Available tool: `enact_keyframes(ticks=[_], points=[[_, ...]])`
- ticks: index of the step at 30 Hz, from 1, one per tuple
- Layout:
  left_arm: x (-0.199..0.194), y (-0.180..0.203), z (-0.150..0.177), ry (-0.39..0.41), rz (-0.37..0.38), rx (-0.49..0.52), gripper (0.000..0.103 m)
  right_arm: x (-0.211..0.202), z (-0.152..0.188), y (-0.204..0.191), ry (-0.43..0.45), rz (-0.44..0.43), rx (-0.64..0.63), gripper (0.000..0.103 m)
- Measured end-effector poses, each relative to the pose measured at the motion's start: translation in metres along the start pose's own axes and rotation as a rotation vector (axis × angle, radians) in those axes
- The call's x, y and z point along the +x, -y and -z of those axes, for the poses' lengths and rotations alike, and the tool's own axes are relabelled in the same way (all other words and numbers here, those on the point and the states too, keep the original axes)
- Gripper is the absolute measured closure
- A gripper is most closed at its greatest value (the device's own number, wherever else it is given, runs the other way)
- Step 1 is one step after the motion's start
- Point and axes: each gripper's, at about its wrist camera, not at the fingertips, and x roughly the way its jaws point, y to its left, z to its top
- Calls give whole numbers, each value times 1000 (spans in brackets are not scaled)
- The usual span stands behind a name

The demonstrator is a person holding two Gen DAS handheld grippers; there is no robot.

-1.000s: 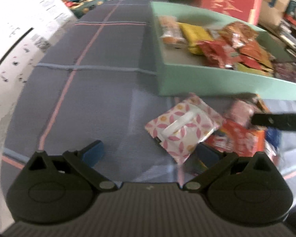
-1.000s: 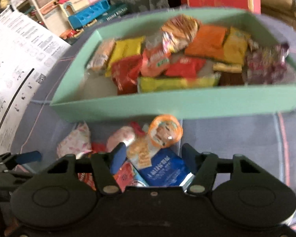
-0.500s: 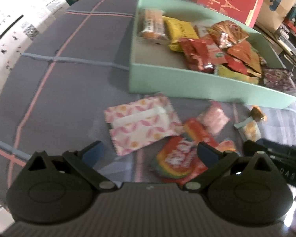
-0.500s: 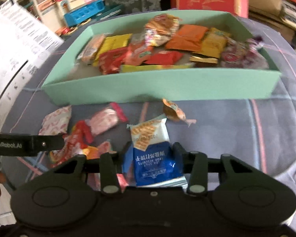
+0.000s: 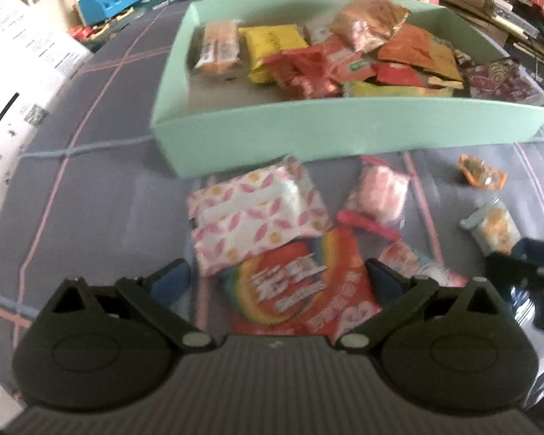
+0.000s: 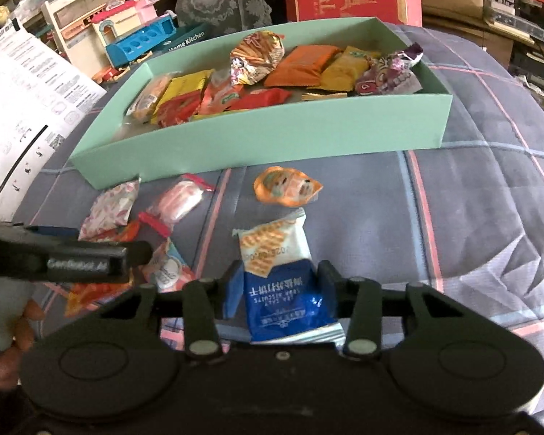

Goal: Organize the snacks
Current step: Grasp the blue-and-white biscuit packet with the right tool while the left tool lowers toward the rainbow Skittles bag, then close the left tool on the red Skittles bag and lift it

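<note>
Between the pads of the right hand-held gripper [image 6: 280, 291] a blue-and-white biscuit packet [image 6: 277, 270] is pinched, low over the checked grey cloth [image 6: 471, 217] in front of the mint-green box [image 6: 308, 134]. Many snack packets are seen lying inside that box. The left hand-held gripper [image 5: 277, 279] is held spread wide above a rainbow candy packet [image 5: 301, 290], with nothing gripped. A pink-patterned packet [image 5: 257, 214] and an orange jelly cup [image 6: 286, 190] are left loose on the cloth.

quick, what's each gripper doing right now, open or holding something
Left gripper: open, over the rainbow candy packet, not gripping it.
Right gripper: shut on the blue-and-white biscuit packet.
</note>
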Motion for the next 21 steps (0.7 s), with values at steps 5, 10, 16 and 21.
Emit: enact_keyframes(ticks=[5,10,16,21], points=[[-6,-27,13,-16,-9,-62,0,1,2,-1,11,3,-17,56],[-12,-41,20,-20,-28,-88,0,2,5,-14,15,47,-120,60],[-14,-42,23,-51,-32,-100,0,-2,7,-11,8,12,-96,61],[-17,-45,28,-44,-13,-109,6,-3,11,-15,13,21,-106,57]])
